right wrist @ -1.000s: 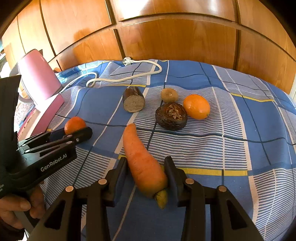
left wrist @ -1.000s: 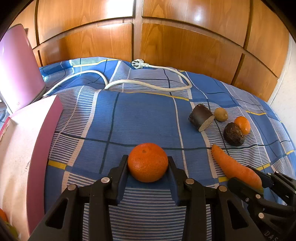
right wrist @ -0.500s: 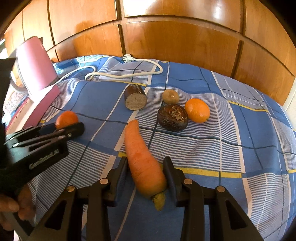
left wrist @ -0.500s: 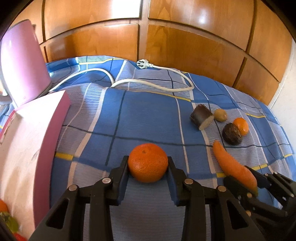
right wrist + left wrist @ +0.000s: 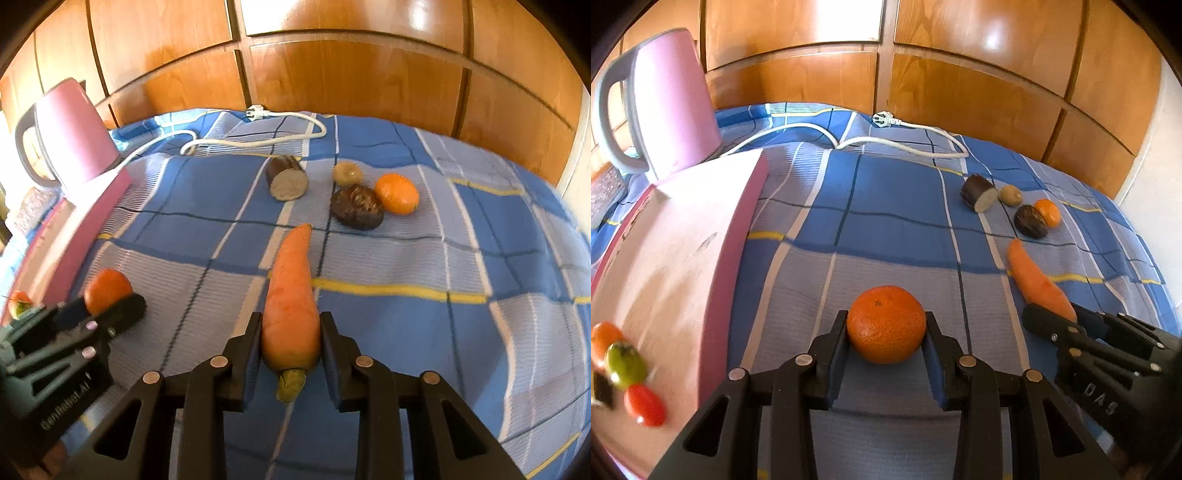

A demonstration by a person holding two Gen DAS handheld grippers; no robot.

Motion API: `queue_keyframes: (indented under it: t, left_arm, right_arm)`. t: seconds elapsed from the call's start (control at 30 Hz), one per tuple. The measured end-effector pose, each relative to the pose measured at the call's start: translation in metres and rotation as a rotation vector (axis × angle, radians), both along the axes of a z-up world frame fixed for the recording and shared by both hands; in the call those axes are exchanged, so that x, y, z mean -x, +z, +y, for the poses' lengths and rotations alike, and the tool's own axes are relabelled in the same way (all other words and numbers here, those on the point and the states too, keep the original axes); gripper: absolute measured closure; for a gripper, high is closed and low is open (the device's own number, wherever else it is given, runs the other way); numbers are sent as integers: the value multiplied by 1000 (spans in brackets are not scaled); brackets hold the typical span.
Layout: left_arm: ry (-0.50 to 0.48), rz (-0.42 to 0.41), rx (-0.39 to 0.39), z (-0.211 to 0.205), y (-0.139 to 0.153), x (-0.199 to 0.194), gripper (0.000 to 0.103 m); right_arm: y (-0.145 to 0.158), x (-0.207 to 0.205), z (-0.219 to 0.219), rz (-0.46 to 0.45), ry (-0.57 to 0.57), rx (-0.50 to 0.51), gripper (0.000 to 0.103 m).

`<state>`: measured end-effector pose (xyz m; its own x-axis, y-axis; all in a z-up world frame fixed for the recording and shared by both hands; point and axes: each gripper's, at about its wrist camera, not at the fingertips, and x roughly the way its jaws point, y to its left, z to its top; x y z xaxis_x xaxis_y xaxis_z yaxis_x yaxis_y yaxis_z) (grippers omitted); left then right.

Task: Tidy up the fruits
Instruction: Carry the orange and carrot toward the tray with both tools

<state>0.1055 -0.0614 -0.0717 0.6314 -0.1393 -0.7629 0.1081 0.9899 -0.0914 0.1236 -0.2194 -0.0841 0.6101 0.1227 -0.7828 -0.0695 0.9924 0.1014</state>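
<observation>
Left wrist view: my left gripper (image 5: pixel 886 347) is clamped on a tangerine (image 5: pixel 885 323), round, dimpled peel, stem dimple facing the lens. Blue pads press its two sides; the fruit sits off the cloth, over the blue plaid bedspread (image 5: pixel 886 206).

To my left is a pink box (image 5: pixel 676 251), flat-walled, matte, scuffed inner face. Inside its near corner, blurred: a green fruit (image 5: pixel 626 363), a glossy red tomato (image 5: pixel 645 404) and something orange (image 5: pixel 604 338). Can't tell more about those. Behind the box stands a pink kettle (image 5: pixel 670 99), smooth plastic body, grey loop handle.

Right wrist view: my right gripper (image 5: pixel 290 343) is closed on a carrot (image 5: pixel 291 295) at its thick end, matte orange skin, tapered tip pointing away from me, cut greenish stub toward the lens. The tip end looks lifted off the cloth, but I can't tell for sure.

Beyond the carrot tip, lying on the bedspread: a dark wrinkled fruit (image 5: pixel 356 212) touching a smooth orange (image 5: pixel 397 194); a small fuzzy brown kiwi (image 5: pixel 347 173) just behind them; a dark-skinned cylinder chunk (image 5: pixel 287 177) with a pale flat cut face, a bit to the left, apart from the rest.

White cable (image 5: pixel 258 138) with plug loops across the far side of the bedspread, in front of glossy wood panels (image 5: pixel 332 74). Cloth is woven, ribbed stripes, blue with yellow and white lines.
</observation>
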Motion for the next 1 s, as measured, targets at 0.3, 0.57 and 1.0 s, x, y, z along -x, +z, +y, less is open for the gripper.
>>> queue_keyframes:
  t: [0.3, 0.57, 1.0]
  left_arm:
    - [-27, -10, 12, 5, 9, 30, 65]
    - [-26, -23, 33, 14, 18, 44, 65]
    - [10, -63, 60, 31, 40, 58, 65]
  right_arm:
    - [2, 22, -6, 74, -26, -265, 73]
    - [1, 31, -8, 118, -46, -441, 73]
    - [25, 45, 9, 68, 3, -438, 73]
